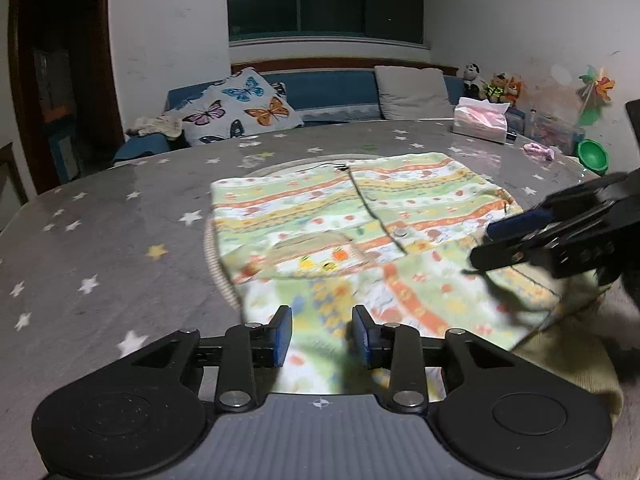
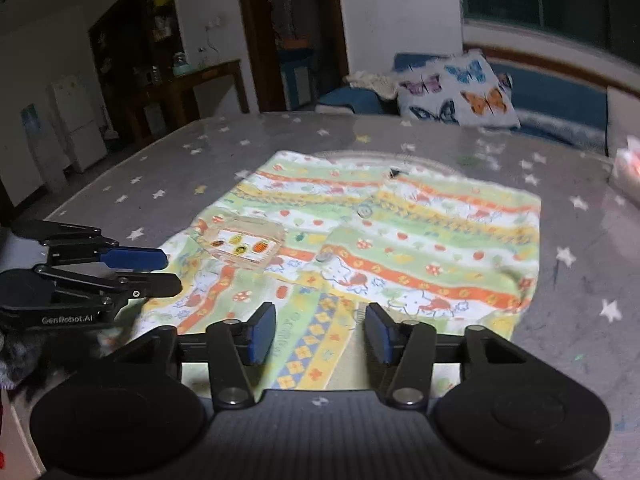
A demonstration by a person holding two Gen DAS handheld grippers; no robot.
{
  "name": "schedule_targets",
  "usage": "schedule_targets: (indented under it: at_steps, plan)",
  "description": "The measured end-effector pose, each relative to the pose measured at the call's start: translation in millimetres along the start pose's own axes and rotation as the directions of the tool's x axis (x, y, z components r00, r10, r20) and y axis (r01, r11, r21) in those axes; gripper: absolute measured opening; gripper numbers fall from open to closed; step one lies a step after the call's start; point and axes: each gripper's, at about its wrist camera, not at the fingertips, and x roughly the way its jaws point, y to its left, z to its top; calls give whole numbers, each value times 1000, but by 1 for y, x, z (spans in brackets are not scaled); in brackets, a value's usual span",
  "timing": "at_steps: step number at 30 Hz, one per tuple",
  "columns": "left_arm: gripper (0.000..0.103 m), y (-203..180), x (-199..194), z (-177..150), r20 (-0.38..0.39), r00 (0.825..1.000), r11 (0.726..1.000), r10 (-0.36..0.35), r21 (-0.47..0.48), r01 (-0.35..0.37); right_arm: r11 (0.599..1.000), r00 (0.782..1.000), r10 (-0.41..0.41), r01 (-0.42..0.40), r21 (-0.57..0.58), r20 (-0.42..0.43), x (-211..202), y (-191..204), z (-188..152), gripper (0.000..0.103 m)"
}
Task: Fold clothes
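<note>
A small green, yellow and orange striped shirt [image 1: 320, 220] with a chest pocket [image 1: 316, 254] and buttons lies on the grey star-print table, its near part folded over. It also shows in the right wrist view [image 2: 400, 240]. My left gripper [image 1: 322, 336] is open and empty above the shirt's near edge. My right gripper [image 2: 320, 332] is open and empty over the near hem. Each gripper shows in the other's view: the right gripper [image 1: 484, 246] at the shirt's right side, the left gripper [image 2: 172, 270] at the shirt's left side.
The grey star-print table [image 1: 100, 220] carries a tissue box [image 1: 480, 120], a pink item [image 1: 540, 151], a green bowl [image 1: 593, 156] and a clear box at the far right. A blue sofa with a butterfly cushion [image 1: 236, 110] stands behind. A pale yellow cloth [image 1: 572, 356] lies near right.
</note>
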Motion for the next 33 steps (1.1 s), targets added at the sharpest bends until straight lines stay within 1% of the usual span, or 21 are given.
schedule_targets:
  at_steps: [2, 3, 4, 5, 8, 9, 12, 14, 16, 18, 20, 21, 23, 25, 27, 29, 33]
  plan:
    - [43, 0, -9, -4, 8, 1000, 1000, 4, 3, -4, 1000, 1000, 21, -20, -19, 11, -9, 6, -2, 56]
    - [48, 0, -12, -6, 12, 1000, 1000, 7, 12, -8, 999, 1000, 26, -26, -31, 12, -12, 10, -3, 62]
    - [50, -1, -14, -9, 12, 1000, 1000, 17, 25, -17, 998, 999, 33, -33, -44, 11, -14, 13, -5, 64]
    - [50, -1, -15, -12, 10, 999, 999, 31, 37, -31, 998, 999, 38, -37, -58, 9, -15, 16, -7, 66]
    - [51, 0, -19, -21, 3, 998, 995, 70, 67, -70, 997, 1000, 22, -23, -80, -11, -14, 20, -16, 66]
    - [54, 3, -20, -24, 2, 997, 995, 79, 63, -79, 997, 1000, 13, -14, -78, -16, -15, 19, -19, 67]
    - [56, 11, -29, -25, 0, 994, 993, 105, 56, -105, 997, 999, -15, 13, -72, -29, -19, 15, -28, 67]
    - [55, 9, -35, -23, 14, 993, 991, 117, 70, -117, 997, 1000, -25, 24, -73, -18, -27, 14, -29, 67]
    - [55, 2, -38, -20, 38, 993, 989, 112, 94, -115, 997, 999, -34, 34, -72, -3, -34, 13, -28, 67]
    - [55, -6, -39, -19, 50, 996, 990, 80, 112, -85, 998, 999, -39, 39, -59, 9, -36, 12, -28, 67]
    - [55, -16, -38, -20, 49, 997, 986, 60, 152, -67, 998, 999, -45, 44, -54, -13, -32, 11, -31, 67]
    - [55, -21, -38, -21, 47, 998, 982, 52, 177, -59, 997, 998, -56, 54, -58, -28, -28, 9, -34, 68]
    - [55, -30, -41, -25, 49, 998, 971, 36, 233, -47, 998, 998, -50, 49, -47, -29, -33, 5, -38, 67]
    - [55, -35, -47, -30, 48, 999, 959, 20, 282, -33, 997, 998, -64, 64, -45, -11, -42, 5, -40, 65]
    - [55, -40, -52, -36, 45, 999, 945, 5, 328, -20, 996, 997, -71, 71, -47, 4, -49, 4, -41, 56]
    - [55, -48, -57, -41, 42, 999, 925, -6, 379, -10, 998, 999, -51, 51, -25, 11, -53, 2, -44, 51]
    - [55, -64, -59, -50, 51, 998, 882, -37, 470, 8, 998, 998, -40, 42, -40, 48, -56, 10, -44, 51]
